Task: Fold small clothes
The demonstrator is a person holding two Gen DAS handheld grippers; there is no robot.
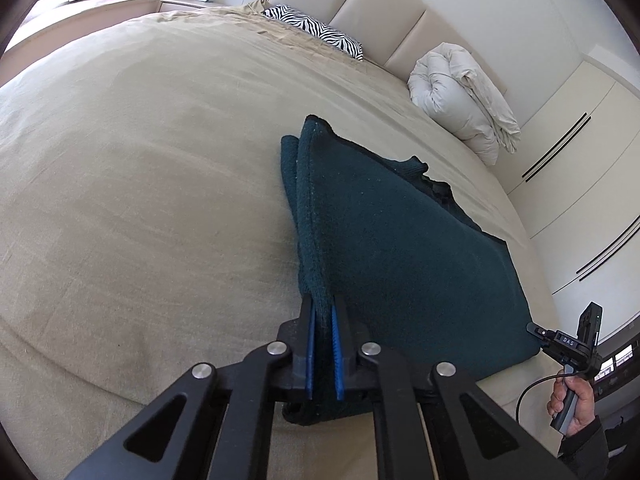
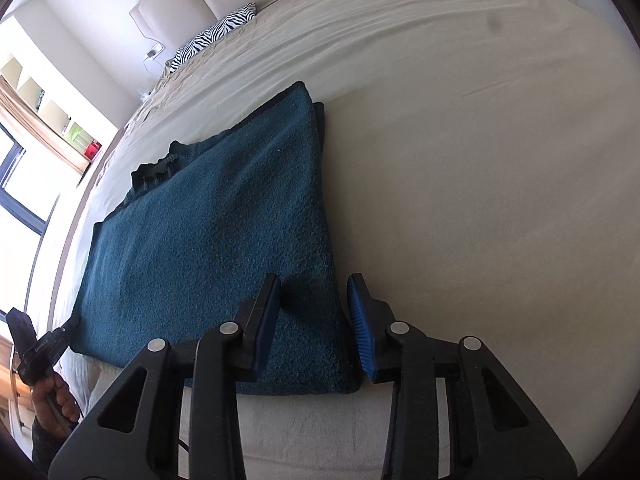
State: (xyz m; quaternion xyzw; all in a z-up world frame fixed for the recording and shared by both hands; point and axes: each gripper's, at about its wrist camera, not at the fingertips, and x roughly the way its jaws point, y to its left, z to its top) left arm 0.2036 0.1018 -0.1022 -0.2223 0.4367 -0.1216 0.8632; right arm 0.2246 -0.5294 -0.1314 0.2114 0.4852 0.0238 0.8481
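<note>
My left gripper [image 1: 323, 354] pinches the teal sweater's [image 1: 400, 248] near corner on the bed [image 1: 140, 200]. My right gripper [image 2: 316, 324] straddles the other corner, jaws apart, pads not pressing.

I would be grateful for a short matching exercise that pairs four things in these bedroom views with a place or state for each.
Things:
1. left gripper
2. right gripper
3. zebra-striped pillow
4. white rolled duvet

Places or states:
A. bundled at the headboard, toward the wardrobe side
B. shut on the near corner of the dark teal garment
C. flat at the head of the bed, patterned black and white
D. jaws astride the garment's other near corner

Pairs: 1-B, 2-D, 3-C, 4-A
</note>
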